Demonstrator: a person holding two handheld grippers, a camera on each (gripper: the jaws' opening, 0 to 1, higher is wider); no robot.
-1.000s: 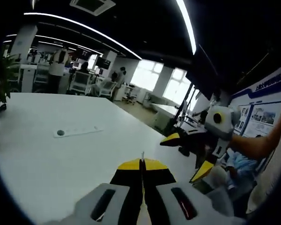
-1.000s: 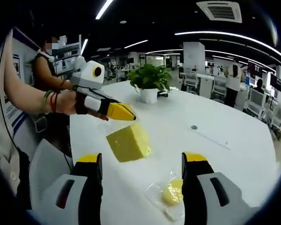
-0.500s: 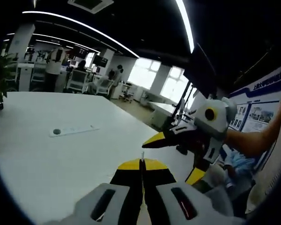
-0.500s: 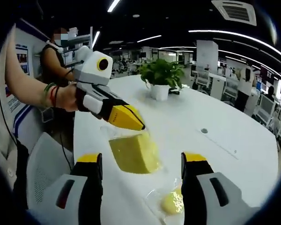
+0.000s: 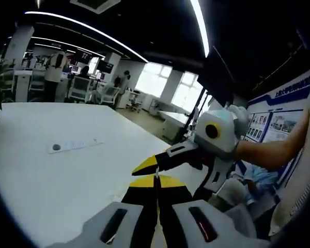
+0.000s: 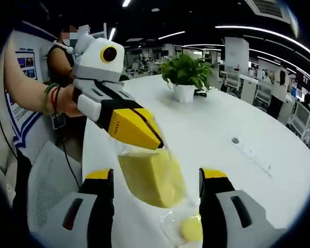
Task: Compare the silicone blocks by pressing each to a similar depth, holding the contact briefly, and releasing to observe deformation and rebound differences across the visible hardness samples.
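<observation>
Now, change: in the right gripper view the pale yellow silicone cube in clear plastic wrap (image 6: 151,176) fills more of the lower centre than a second ago, and the yellow-tipped left gripper (image 6: 154,140) has closed in from upper left.
Left gripper jaws: pressed together, pinching the wrap's top edge; cube hangs below.
Right gripper (image 6: 155,178) jaws: wide apart, cube between them, contact unclear.
Blocks counted: two, the cube and a round yellow silicone piece in plastic (image 6: 190,229) at bottom centre on the white table (image 6: 217,124).
Potted plants: one green plant in a white pot (image 6: 187,77), upper centre.
Left gripper view: right gripper (image 5: 144,166) reaches in from the right, just above the shut jaws.

Open office, white table (image 5: 51,175), windows (image 5: 168,88)
</observation>
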